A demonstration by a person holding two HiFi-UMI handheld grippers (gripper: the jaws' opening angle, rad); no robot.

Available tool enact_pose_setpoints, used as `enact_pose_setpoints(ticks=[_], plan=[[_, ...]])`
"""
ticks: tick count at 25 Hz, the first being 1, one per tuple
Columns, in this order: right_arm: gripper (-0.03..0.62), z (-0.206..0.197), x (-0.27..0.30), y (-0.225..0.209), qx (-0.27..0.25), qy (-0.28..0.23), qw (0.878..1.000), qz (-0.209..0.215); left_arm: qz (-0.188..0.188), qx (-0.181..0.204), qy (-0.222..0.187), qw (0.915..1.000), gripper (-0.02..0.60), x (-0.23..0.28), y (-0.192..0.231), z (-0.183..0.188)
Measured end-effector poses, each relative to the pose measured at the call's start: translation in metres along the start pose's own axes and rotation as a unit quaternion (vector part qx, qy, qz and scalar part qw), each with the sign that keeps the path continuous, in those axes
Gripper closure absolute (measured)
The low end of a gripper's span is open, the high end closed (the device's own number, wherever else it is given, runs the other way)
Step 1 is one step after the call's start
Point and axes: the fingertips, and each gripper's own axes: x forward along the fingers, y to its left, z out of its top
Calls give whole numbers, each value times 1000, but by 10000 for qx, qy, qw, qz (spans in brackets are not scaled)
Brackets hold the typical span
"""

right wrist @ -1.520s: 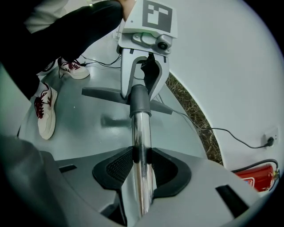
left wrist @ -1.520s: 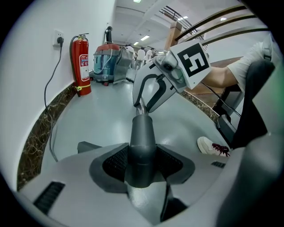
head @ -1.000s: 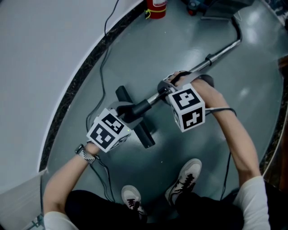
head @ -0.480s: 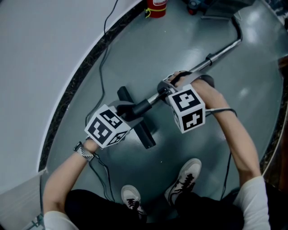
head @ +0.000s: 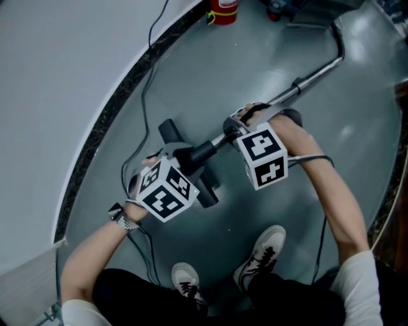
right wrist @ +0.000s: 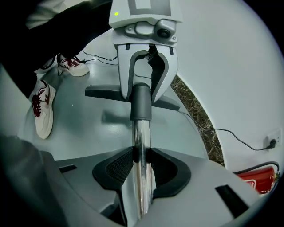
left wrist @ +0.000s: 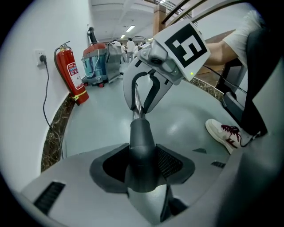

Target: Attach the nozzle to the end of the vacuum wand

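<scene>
The left gripper's (left wrist: pixel 142 165) jaws are clamped on the dark neck of the nozzle (left wrist: pixel 142 142), pads pressing on both sides of it. The right gripper's (right wrist: pixel 142 170) jaws pinch the chrome tube of the vacuum wand (right wrist: pixel 142 142) just behind the point where the tube runs into that dark neck. In the head view both grippers sit at the middle of the frame, close together along one line. The nozzle's flat black floor head lies crosswise just left of centre, low over the grey floor (head: pixel 255 57). The wand rises from there to the upper right. A red fire extinguisher (head: pixel 221 9) stands at the top edge, and the person's white shoes (head: pixel 262 253) show at the bottom.
</scene>
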Motion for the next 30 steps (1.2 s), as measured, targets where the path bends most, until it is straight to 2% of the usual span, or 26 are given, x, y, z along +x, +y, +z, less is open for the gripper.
enact_pose_setpoints(ticks=[2,7,12,16,17,21,25,28,30], plan=[[453,-1,-1,-1,5,3,10000,-15,30,9,-25,10000,393,0,1,1],[453,-2,1,0,-66,98,9999,-32,-225,-230,-188,9993,393,0,3,4],[454,-2,6,3,-184,168,9997,-32,-532,-652,-226,9962,393,5,4,3],[454,-1,5,4,-118,98,9999,-18,-809,-1108,-362,9899,393,5,3,6],[454,0,5,3,-97,80,9999,-21,-807,-1115,-370,9898,393,5,3,7],[454,1,5,3,-57,47,10000,-50,-408,-451,-180,9980,393,8,4,5],[459,2,7,0,-17,16,10000,-68,-18,91,-39,9999,393,15,5,0],[462,2,10,0,-4,-3,10000,-72,140,288,35,9995,393,18,7,-1],[464,1,11,0,10,-17,10000,-71,131,275,40,9995,393,20,6,-1]])
